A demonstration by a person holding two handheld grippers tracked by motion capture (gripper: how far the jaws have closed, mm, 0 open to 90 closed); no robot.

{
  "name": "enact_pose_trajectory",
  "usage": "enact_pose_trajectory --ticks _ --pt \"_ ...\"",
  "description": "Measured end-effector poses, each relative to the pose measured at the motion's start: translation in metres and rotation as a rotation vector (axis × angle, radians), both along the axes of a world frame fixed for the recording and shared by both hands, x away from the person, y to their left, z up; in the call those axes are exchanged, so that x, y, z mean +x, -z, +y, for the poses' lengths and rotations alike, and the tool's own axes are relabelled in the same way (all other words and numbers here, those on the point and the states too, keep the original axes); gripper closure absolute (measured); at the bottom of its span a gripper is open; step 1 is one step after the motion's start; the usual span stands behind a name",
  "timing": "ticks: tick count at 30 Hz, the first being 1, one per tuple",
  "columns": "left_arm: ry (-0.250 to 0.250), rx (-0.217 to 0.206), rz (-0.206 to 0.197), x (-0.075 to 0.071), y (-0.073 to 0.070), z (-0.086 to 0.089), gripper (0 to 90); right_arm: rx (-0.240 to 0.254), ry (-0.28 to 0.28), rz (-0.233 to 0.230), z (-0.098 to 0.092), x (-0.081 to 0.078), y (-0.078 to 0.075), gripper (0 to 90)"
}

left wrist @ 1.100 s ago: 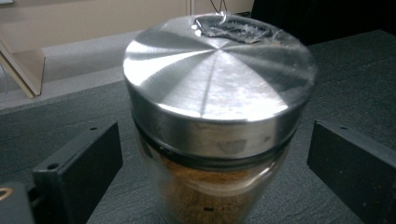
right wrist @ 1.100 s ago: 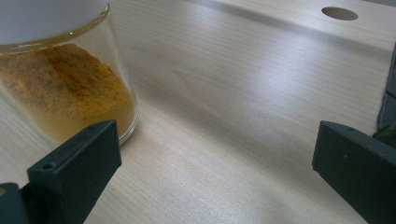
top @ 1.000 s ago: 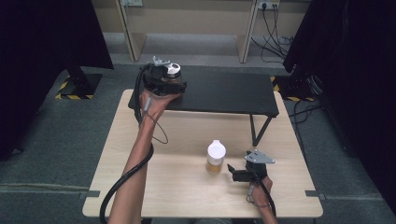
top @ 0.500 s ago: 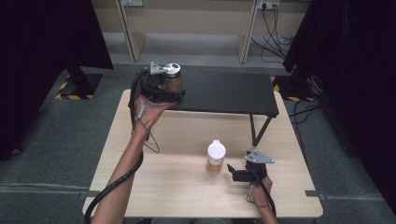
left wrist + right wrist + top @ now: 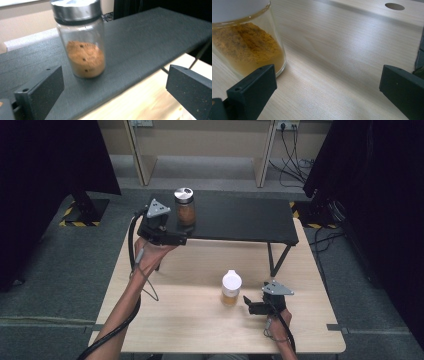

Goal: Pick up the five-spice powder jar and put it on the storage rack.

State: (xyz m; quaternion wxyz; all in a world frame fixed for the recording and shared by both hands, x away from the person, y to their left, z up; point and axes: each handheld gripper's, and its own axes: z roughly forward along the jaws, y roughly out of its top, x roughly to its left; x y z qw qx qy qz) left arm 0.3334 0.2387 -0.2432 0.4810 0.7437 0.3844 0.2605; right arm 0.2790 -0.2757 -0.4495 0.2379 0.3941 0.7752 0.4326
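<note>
A glass jar with a silver lid (image 5: 184, 206) stands upright on the left part of a black shelf (image 5: 240, 220) that rises on thin legs over the far half of the tabletop (image 5: 190, 330); it is roughly a third full of reddish-brown powder and stands free — nothing touches it. In the left gripper view the jar (image 5: 81, 40) sits ahead of the jaws and a little left of centre, a short way in from the shelf's near edge (image 5: 140, 65), with the pale wood showing below. The left tongs (image 5: 172, 237) hover just in front of the jar at the shelf's near-left edge, jaws spread wide and holding nothing, the grey three-cornered plate on top and the cable trailing down along the person's forearm. Well apart from all this, on the near right part of the tabletop, a second glass jar with a white lid (image 5: 231, 288) stands upright, holding yellow-orange powder. The right tongs (image 5: 248, 304) rest low just beside it, on its right, jaws wide apart and empty; in the right gripper view that jar (image 5: 247, 40) stands just beyond the left jaw — not between the two — and bare wood (image 5: 342, 65) lies in the gap.
</note>
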Motion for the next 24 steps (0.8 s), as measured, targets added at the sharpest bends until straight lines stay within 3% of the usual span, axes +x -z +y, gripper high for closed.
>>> enact_pose_trajectory --ticks 5,9,13,18,22,24 --pt "0.030 -0.042 -0.015 -0.017 0.012 0.013 0.0 -0.001 0.000 0.000 0.000 0.000 0.000 1.0" --pt "0.046 -0.010 -0.033 -0.032 0.023 0.015 0.0 -0.002 0.000 0.001 0.000 0.000 0.000 1.0" --pt "0.065 -0.039 -0.038 -0.043 0.038 0.022 0.2 -0.004 0.000 0.000 0.001 0.000 0.000 1.0" --pt "0.077 -0.031 -0.041 -0.055 0.056 0.025 0.5 -0.005 0.000 0.000 0.001 0.000 0.000 1.0" --pt "0.073 -0.031 -0.023 -0.058 0.077 0.027 0.2 -0.007 0.001 -0.001 0.001 0.000 0.000 1.0" --pt "0.064 -0.011 -0.011 -0.058 0.088 0.027 0.0 -0.009 0.001 -0.001 0.002 0.000 0.000 1.0"
